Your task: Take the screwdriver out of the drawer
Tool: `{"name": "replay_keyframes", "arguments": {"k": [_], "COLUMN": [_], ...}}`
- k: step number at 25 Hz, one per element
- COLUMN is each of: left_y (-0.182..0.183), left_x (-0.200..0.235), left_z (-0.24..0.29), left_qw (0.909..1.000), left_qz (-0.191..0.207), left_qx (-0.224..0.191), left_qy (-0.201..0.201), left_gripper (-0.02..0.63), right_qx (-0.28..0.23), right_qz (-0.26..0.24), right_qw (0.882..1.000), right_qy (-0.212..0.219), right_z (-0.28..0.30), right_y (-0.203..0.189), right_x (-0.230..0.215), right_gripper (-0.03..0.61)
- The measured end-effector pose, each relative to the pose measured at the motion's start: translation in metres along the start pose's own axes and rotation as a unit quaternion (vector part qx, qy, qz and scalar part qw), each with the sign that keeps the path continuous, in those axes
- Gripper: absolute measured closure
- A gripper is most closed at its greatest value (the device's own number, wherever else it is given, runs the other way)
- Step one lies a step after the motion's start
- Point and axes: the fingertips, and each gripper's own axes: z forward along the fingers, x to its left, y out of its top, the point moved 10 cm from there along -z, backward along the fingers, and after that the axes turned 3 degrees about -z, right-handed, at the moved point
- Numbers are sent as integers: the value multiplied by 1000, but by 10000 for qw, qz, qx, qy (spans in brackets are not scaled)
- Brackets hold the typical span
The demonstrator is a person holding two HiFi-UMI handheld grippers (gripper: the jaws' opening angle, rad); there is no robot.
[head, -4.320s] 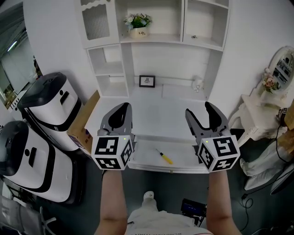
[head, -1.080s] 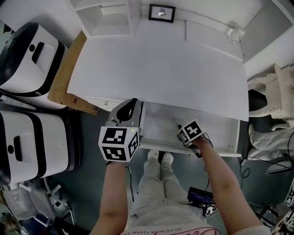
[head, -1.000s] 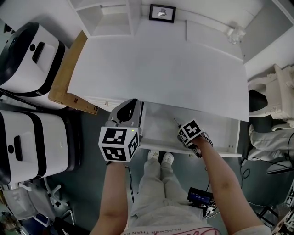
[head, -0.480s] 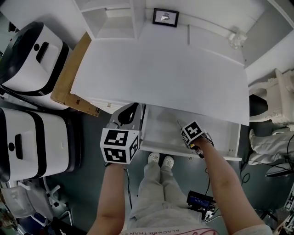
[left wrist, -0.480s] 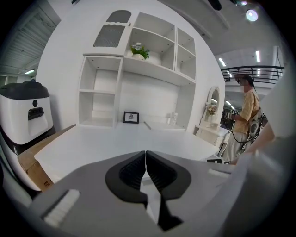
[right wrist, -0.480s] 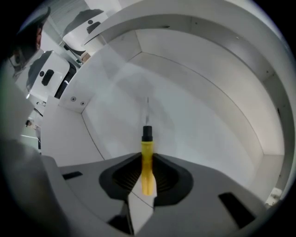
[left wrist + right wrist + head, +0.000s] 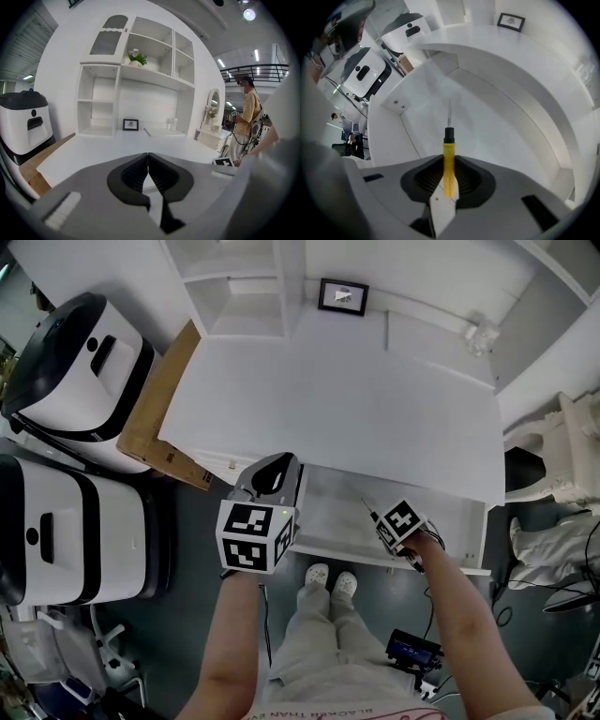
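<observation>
Right gripper (image 7: 449,165) jaws have just been closing and now pinch the screwdriver (image 7: 448,146) by its yellow handle. The shaft points down into the open drawer (image 7: 452,521), near the drawer's front edge. Left gripper (image 7: 148,161) jaws are together on nothing, parked at the drawer's left end by the desk's (image 7: 347,399) front edge.

The right gripper (image 7: 449,177), raised before the desk seconds ago, is now reaching down into the open white drawer (image 7: 487,131). Its jaws have just been closing and are now clamping the yellow-handled, thin-shafted screwdriver (image 7: 449,161), which was lying loose earlier.
</observation>
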Motion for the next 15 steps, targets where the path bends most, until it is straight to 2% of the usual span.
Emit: {"name": "replay_keyframes", "arguments": {"k": [10, 15], "left_y": [31, 48], "left_x": [-17, -29], "left_z": [-13, -15], "left_qw": [9992, 9980], "left_qz": [11, 106], "left_qx": [-404, -613], "left_qy": [-13, -56], "left_gripper": [604, 604], "right_qx": [-589, -903], "right_qz": [-91, 61], "right_qw": [9981, 9957], "right_qy": [-165, -190], "right_z": [-48, -69], "right_y": [-4, -3], "right_x": [7, 7], "right_gripper": [497, 497]}}
